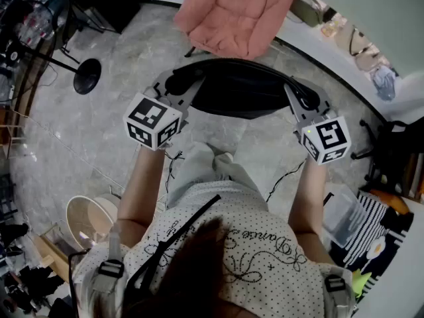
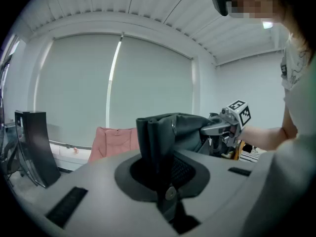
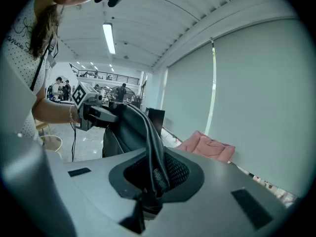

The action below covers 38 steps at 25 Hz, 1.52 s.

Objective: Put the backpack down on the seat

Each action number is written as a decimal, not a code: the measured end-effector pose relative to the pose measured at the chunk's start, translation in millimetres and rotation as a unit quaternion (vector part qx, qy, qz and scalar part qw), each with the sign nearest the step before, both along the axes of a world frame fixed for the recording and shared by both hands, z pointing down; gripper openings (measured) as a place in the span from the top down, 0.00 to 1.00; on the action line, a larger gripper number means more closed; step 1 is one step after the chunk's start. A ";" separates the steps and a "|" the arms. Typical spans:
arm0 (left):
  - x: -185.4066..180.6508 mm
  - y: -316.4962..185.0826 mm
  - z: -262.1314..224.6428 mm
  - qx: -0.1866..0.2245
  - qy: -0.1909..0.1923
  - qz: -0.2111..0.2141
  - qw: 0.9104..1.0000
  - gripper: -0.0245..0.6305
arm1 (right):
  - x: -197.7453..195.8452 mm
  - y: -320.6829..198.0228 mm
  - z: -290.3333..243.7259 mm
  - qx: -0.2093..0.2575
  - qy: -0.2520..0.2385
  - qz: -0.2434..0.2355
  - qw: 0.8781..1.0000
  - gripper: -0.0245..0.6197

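Hanging clamped between both tools (image 1: 172,83) (image 1: 305,99): backpack (image 1: 242,90)

Head view: overhead, steeply down, near. Gripper views: close along own jaws, toward window (image 2: 74,93), angled inward. All three share backpack (image 1: 242,88), pink seat (image 1: 232,12)
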<state>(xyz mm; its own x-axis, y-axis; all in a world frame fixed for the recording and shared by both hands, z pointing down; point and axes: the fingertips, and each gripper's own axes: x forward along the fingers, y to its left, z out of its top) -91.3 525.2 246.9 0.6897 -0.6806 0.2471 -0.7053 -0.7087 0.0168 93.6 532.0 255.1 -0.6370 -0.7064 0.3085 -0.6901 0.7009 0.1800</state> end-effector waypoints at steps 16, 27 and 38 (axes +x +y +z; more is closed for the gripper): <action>10.9 10.9 -2.8 0.009 -0.012 -0.002 1.000 0.91 | 11.0 6.0 -1.2 -0.007 -0.014 -0.002 1.000 0.88; -14.8 -94.3 19.6 -0.009 -0.009 0.007 1.000 0.91 | -14.3 -89.6 19.5 -0.024 -0.018 0.012 0.999 0.88; -51.8 -247.1 12.1 -0.004 -0.003 0.046 0.999 0.91 | -52.6 -229.6 12.6 -0.020 -0.025 0.044 0.999 0.88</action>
